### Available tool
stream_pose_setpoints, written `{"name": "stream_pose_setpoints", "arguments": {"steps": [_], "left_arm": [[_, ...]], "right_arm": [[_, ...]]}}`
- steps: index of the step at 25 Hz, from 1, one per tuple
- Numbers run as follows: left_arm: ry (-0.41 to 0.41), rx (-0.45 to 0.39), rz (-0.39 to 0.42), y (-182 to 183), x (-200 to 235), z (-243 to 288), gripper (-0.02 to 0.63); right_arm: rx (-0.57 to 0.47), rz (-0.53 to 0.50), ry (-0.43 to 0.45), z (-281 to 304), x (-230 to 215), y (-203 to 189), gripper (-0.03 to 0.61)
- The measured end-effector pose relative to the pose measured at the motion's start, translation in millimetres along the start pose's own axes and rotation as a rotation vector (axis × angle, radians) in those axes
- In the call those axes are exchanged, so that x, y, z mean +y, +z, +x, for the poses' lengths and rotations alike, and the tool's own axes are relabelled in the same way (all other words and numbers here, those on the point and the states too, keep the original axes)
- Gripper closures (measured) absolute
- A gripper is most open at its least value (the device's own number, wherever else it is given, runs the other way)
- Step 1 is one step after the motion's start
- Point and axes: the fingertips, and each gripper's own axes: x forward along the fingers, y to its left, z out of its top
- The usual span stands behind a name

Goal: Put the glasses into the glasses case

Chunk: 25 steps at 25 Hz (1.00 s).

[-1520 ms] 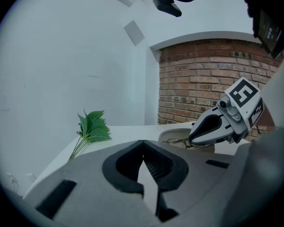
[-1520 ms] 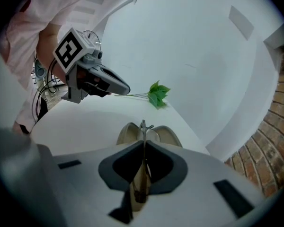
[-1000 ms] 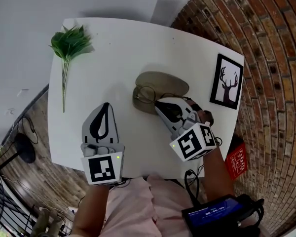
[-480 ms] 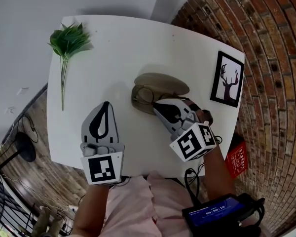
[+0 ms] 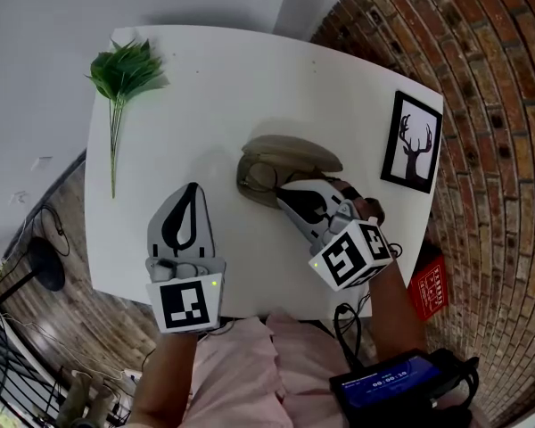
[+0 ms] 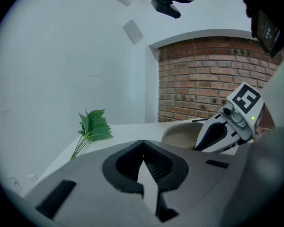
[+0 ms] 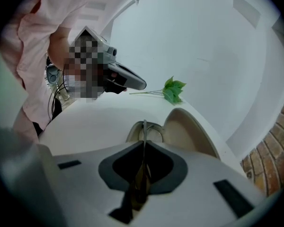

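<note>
A tan glasses case (image 5: 294, 154) lies open in the middle of the white table (image 5: 205, 105). My right gripper (image 5: 285, 191) is shut on the thin-framed glasses (image 5: 264, 176) and holds them down in the case's lower half. In the right gripper view the glasses' frame (image 7: 144, 126) sticks out past the jaws (image 7: 143, 148) into the case (image 7: 191, 131), whose lid stands up on the right. My left gripper (image 5: 190, 191) rests near the table's front left, shut and empty; the left gripper view shows its jaws (image 6: 143, 148) closed, with the case (image 6: 180, 135) and the right gripper (image 6: 220, 132) ahead.
A green plant sprig (image 5: 125, 74) lies at the far left corner. A framed deer picture (image 5: 410, 144) lies at the table's right edge. Brick wall runs along the right; a red object (image 5: 428, 288) and a device with a blue screen (image 5: 383, 386) are off the table.
The right gripper has tipped slightly and the glasses sit a little deeper in the case. The left gripper has not moved.
</note>
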Motion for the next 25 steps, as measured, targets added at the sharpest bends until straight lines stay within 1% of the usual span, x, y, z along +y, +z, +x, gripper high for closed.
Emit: {"name": "stream_pose_setpoints", "arguments": {"steps": [10,25], "left_arm": [[0.006,0.009,0.002,-2,2,-2,0.606],[0.003,0.016,0.0,-6,1,0,0.606]], "right_arm": [[0.019,0.011,0.023,6,8,-9,0.555],[-0.013,-0.003,-0.001,10,4,-11,0.555]]}}
